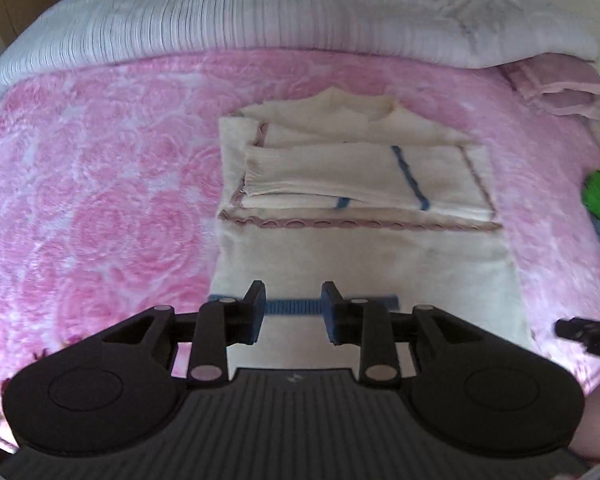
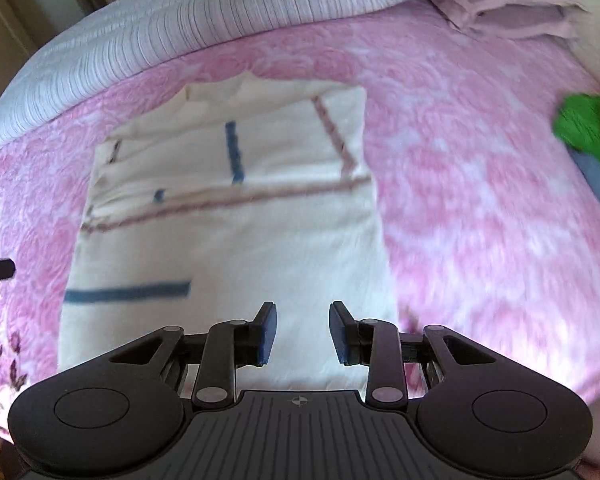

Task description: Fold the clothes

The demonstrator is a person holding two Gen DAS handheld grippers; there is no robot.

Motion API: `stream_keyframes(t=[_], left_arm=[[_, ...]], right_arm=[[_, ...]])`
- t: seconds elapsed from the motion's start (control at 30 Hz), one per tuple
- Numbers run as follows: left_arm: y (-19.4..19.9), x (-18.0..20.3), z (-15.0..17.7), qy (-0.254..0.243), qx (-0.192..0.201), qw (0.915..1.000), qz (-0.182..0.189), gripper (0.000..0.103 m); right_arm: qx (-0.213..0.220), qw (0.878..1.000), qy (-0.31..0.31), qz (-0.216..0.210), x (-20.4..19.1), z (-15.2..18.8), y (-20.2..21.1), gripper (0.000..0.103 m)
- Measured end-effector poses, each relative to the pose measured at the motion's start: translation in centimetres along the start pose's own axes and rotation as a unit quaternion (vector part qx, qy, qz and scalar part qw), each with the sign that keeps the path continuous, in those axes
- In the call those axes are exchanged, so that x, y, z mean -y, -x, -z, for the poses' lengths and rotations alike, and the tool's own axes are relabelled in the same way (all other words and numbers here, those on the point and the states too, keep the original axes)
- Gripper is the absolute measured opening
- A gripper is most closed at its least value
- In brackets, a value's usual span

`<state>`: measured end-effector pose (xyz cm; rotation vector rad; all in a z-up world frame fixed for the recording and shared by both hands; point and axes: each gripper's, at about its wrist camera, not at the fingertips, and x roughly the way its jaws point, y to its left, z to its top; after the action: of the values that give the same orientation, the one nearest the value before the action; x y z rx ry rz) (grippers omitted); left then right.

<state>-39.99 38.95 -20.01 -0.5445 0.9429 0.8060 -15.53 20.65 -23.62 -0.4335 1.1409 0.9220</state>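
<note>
- Left gripper (image 1: 293, 312): jaws apart, holding nothing; it hangs over the near-left part of the sweater (image 1: 364, 256), by the blue stripe (image 1: 300, 305) at the hem
- Sweater: cream, sleeves folded across the chest; it lies flat mid-bed on the pink blanket (image 1: 100, 208), collar toward the white quilt (image 1: 220, 12) at the far edge
- Right gripper (image 2: 303, 332): jaws apart, empty; above the sweater's (image 2: 236, 240) near-right hem
- Green cloth (image 2: 592, 128): at the bed's right edge
</note>
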Motion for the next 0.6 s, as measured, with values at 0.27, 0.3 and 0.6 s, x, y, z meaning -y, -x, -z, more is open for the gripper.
stream_keyframes(t=[0.27, 0.3, 0.6], left_arm=[[9.5, -2.8, 5.3, -0.030, 0.030, 0.9991, 0.003, 0.036], [10.4, -2.9, 5.7, -0.033, 0.032, 0.9990, 0.004, 0.036], [16.5, -3.0, 8.0, -0.051, 0.060, 0.9967, 0.020, 0.046]], right_arm=[[0.052, 0.999, -0.005, 0.015, -7.4, 5.7, 8.5, 0.041], [0.061, 0.998, -0.002, 0.021, -8.1, 6.1, 9.7, 0.043], [0.067, 0.996, 0.013, 0.058, -11.3, 9.8, 15.9, 0.048]])
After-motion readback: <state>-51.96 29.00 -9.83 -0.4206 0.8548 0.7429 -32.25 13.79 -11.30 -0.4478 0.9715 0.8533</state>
